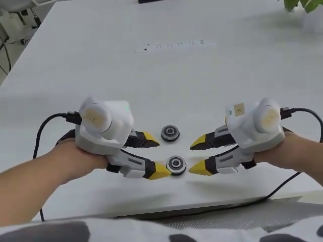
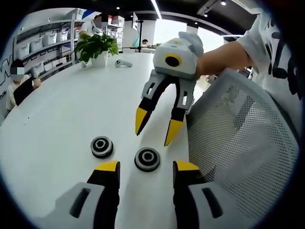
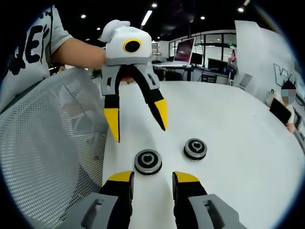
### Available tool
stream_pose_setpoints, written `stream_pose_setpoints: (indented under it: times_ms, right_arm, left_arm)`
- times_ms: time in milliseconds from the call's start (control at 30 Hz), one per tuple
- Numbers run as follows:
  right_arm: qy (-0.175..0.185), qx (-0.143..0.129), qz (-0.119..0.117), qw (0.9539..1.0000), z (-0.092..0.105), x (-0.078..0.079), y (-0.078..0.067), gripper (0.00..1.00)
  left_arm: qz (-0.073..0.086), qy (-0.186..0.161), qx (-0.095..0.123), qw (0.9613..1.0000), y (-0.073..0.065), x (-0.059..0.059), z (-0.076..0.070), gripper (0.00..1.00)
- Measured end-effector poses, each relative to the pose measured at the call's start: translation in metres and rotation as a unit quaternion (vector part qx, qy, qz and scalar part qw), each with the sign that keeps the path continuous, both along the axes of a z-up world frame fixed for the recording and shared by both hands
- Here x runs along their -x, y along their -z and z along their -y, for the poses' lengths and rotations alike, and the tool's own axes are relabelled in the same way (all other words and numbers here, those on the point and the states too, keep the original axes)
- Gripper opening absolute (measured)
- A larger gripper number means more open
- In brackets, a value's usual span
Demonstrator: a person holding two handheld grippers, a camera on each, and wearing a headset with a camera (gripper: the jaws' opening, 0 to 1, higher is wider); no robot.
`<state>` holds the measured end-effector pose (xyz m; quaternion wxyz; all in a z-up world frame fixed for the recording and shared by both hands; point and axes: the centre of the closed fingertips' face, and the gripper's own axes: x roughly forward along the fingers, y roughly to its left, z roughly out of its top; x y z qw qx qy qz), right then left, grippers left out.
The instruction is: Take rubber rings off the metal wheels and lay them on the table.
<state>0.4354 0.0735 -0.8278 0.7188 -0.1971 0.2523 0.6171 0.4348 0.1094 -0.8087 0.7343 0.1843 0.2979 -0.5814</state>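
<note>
Small round metal wheel w/ black rubber ring (image 1: 175, 164) sits right between tips of left claw (image 1: 162, 157) & right claw (image 1: 191, 159), both open, prob so one pins it, other peels

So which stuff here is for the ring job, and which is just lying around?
For the job: near metal wheel, far metal wheel, left claw, right claw. Both claws are open.

Just lying about: power strip, potted plant, white controller, mesh chair back.
</note>
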Motion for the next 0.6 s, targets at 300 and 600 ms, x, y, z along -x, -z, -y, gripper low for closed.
stream_pose_setpoints:
  times_ms: [300,600]
  right_arm:
    - [-0.002,0.002,-0.009,1.0,0.0,0.001,0.004,0.29]
    - [-0.003,-0.006,-0.022,0.9997,-0.005,0.005,0.002,0.29]
  left_arm:
    - [-0.005,0.011,-0.004,0.9999,0.006,0.0,0.006,0.33]
    - [-0.011,0.016,-0.006,0.9998,0.012,0.001,0.013,0.28]
